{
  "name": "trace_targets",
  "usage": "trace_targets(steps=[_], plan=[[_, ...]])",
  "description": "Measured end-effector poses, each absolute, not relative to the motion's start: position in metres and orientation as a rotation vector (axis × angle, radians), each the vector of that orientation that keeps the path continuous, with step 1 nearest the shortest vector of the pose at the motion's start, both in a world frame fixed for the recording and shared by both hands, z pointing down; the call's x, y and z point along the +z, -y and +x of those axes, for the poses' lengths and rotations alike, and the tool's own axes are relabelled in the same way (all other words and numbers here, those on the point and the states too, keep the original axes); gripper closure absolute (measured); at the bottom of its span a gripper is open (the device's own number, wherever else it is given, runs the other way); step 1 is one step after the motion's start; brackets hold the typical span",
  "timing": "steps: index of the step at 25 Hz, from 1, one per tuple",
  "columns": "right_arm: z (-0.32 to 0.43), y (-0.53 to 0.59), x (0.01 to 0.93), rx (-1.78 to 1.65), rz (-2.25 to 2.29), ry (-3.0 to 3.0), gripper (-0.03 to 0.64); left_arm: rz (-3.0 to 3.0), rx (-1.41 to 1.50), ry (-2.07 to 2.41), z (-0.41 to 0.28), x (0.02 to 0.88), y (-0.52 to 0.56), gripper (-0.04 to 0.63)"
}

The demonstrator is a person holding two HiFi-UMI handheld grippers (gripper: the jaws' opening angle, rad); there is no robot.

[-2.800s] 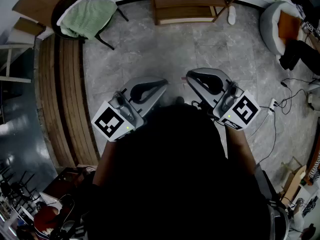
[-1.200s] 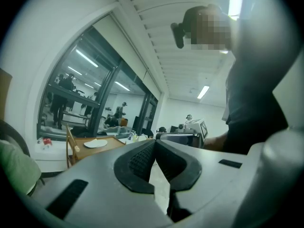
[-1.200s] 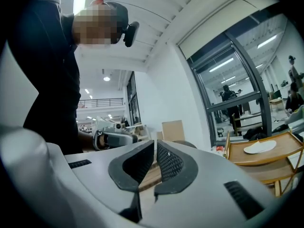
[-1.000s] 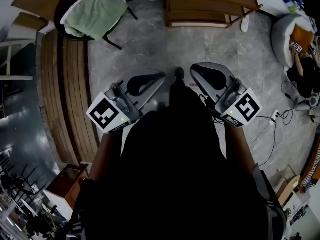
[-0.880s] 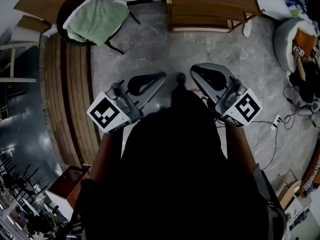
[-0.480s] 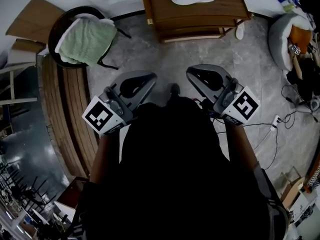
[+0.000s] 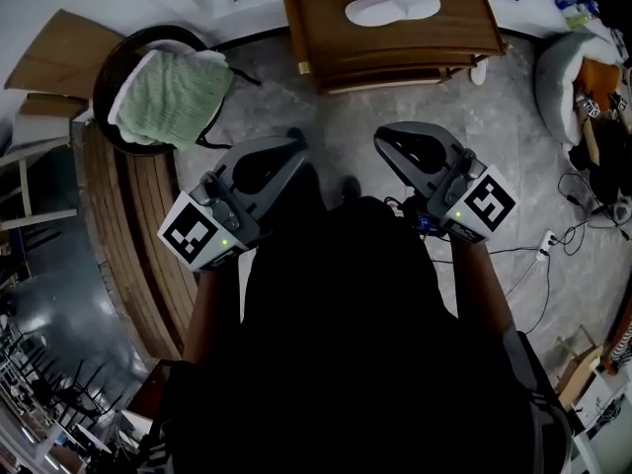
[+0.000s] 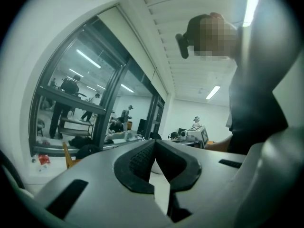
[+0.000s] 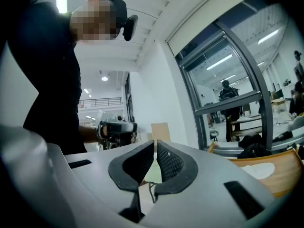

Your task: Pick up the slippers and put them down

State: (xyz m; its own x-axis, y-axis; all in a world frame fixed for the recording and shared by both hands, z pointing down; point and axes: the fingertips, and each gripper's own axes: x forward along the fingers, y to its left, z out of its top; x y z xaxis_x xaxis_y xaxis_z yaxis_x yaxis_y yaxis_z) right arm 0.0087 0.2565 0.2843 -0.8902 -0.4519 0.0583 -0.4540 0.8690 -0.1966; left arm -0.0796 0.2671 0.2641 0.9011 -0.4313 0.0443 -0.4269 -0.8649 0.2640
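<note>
Holds the left hand-held gripper level above the floor, jaws pressed together tip to tip, gripping nothing and touching nothing. Same for the right hand-held gripper: jaws closed, empty, clear of everything around.

Places the slippers at 12 o'clock: a white pair lying side by side on the wooden tabletop, well apart from both sets of jaws.

Shows open grey stone floor from the jaw tips to the tabletop's near edge. Hemmed in at 10 o'clock by a round black chair, near the left hand-held gripper, with a green towel filling its seat. Bordered at 9 o'clock by a strip of wooden slats running along the floor. Closed off at 2 o'clock by a pale round cushion seat holding something orange and something dark, neither clear enough to name. Crossed at 3 o'clock by loose cables lying on the stone. Marked beside the tabletop's right leg by a small white thing on the floor, too small to tell what.
</note>
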Motion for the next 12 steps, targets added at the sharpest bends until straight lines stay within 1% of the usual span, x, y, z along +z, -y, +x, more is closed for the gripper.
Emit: trace_targets(steps=[6, 12], plan=[[0.001, -0.188, 0.289, 0.305, 0.949, 2.929, 0.588, 2.842, -0.078, 0.509, -0.099, 0.273, -0.192, 0.584], [-0.025, -0.105, 0.283, 0.271, 1.076, 2.868, 0.588, 2.884, -0.071, 0.368, -0.126, 0.261, -0.106, 0.584]])
